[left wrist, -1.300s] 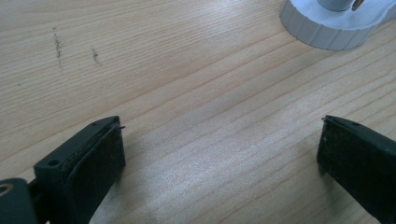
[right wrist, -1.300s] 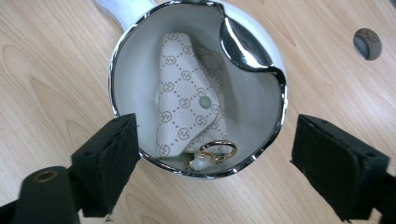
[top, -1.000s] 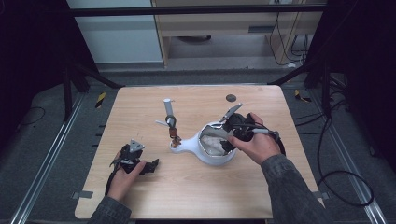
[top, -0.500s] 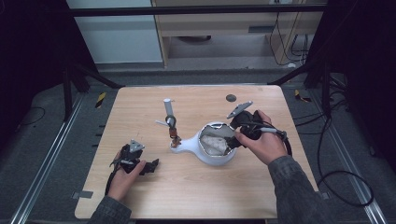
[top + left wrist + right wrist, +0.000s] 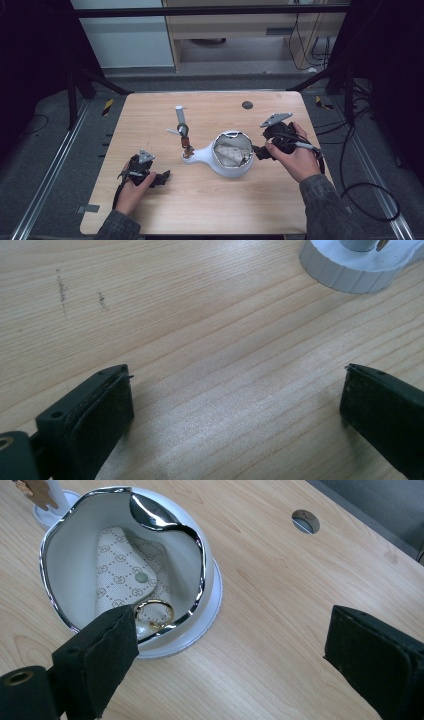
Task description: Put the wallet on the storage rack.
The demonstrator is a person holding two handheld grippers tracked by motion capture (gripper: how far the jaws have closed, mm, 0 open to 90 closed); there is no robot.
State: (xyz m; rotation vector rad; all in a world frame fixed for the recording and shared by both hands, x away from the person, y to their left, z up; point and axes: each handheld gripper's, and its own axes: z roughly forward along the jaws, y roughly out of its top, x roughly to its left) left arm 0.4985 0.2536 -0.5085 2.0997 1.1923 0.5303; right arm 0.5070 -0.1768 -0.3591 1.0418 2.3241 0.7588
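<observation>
A light wooden table (image 5: 210, 200) is seen from above, with a person's two forearms entering from the near edge, each hand holding a claw.

The left claw (image 5: 161, 178) is held low over the near left part of the table, its jaws spread wide with nothing between them. In the left gripper view, bare wood grain lies between the two black jaws, and the ribbed round foot of a white stand (image 5: 350, 270) is seen well ahead of the claw and to its right.

The right claw (image 5: 259, 152) is held just beside the right side of a white bowl (image 5: 220, 162), its jaws also wide apart and holding nothing. In the right gripper view, the bowl (image 5: 65, 565) sits ahead of the left jaw, with a wavy silver rim. Inside it lies a small cream patterned pouch (image 5: 122, 575) with a snap button, and a gold ring (image 5: 154, 612) rests on the pouch close to the tip of the left jaw; whether the jaw touches the bowl cannot be told. Bare table lies between the jaws.

Beyond the bowl, a slim upright post (image 5: 181, 122) rises from the white stand. A round hole (image 5: 247, 105) in the table is seen farther off, ahead of the right claw.
</observation>
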